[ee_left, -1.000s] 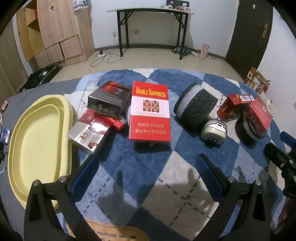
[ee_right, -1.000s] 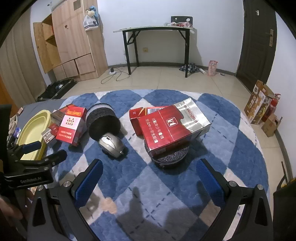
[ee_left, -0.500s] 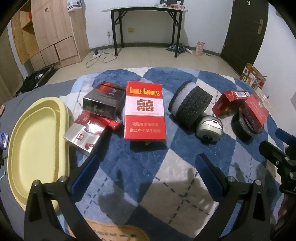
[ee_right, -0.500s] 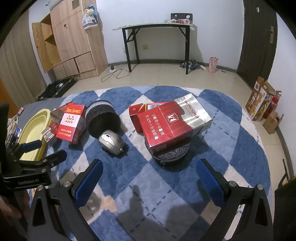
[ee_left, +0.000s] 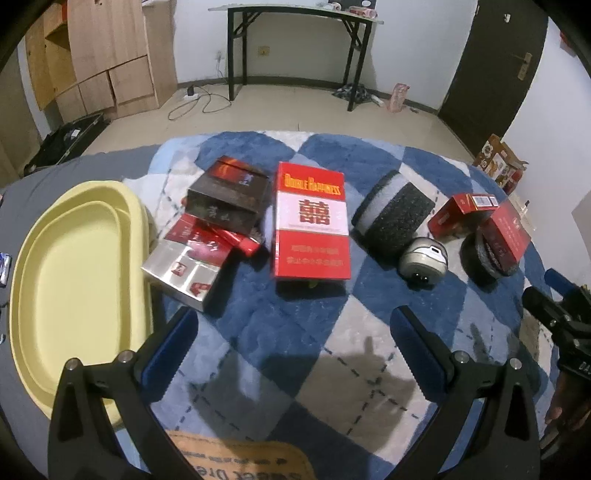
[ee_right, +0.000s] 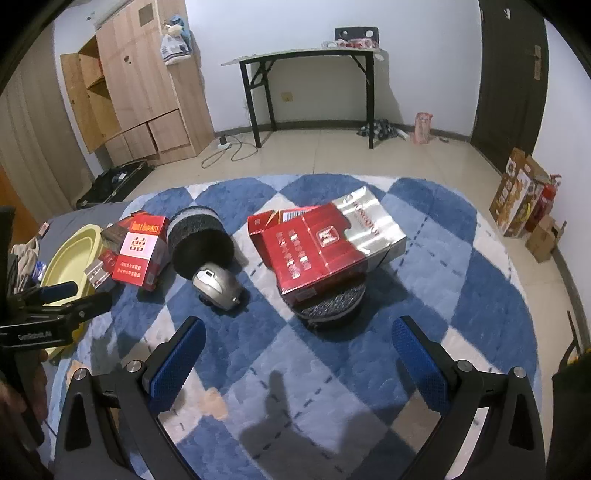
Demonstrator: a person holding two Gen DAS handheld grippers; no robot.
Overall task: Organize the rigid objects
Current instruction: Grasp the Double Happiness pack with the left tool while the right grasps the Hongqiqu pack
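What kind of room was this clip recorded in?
Most likely a sparsely furnished room in a home: a wooden cabinet and black folding table stand against the wall, and the work surface carries a blue-and-white rug.

White walls [ee_right: 314,33], beige tiled floor [ee_right: 332,155]. Black folding table [ee_right: 306,59] against far wall; wooden cabinet [ee_right: 140,85] at left, dark door [ee_right: 509,74] at right. Blue-and-white diamond rug [ee_right: 461,280] in foreground.
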